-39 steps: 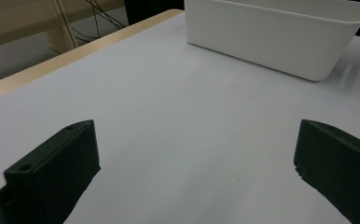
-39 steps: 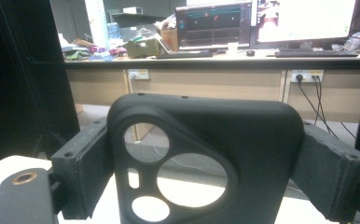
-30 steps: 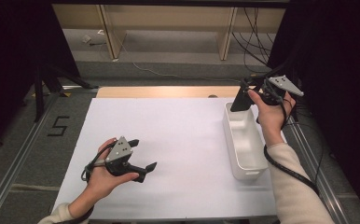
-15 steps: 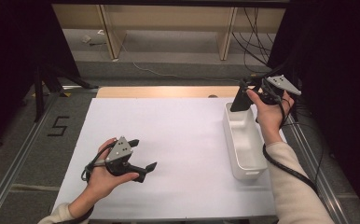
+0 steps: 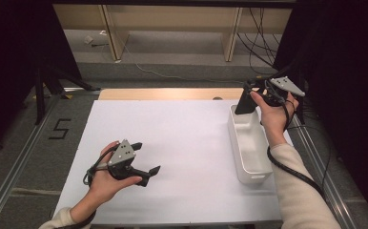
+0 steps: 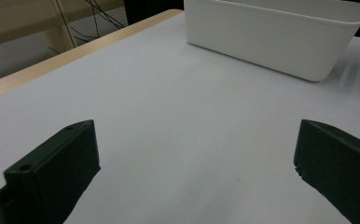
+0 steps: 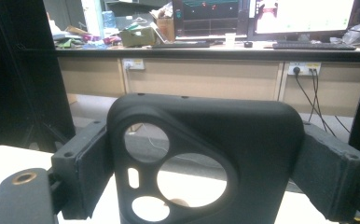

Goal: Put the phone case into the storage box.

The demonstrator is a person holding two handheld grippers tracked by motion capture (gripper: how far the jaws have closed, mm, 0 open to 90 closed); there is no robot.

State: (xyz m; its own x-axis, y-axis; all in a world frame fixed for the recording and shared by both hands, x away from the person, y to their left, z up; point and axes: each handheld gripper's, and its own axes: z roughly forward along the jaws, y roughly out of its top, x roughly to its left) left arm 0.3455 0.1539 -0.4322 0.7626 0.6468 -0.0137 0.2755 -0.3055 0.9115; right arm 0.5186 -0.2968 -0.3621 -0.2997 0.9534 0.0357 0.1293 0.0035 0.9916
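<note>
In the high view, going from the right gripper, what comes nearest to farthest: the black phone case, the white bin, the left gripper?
1. Black phone case, clamped in the right gripper.
2. White bin, just below it.
3. Left gripper, across the table, near front.

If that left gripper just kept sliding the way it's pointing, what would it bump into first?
Probably the white bin. The left gripper has open jaws low over bare white table, and the bin's side wall stands ahead; its distance is hard to judge.

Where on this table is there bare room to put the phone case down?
The white mat lies bare between the left gripper and the white bin. The bin looks empty too. The right gripper, shut on the black phone case, hovers at the bin's far end.
</note>
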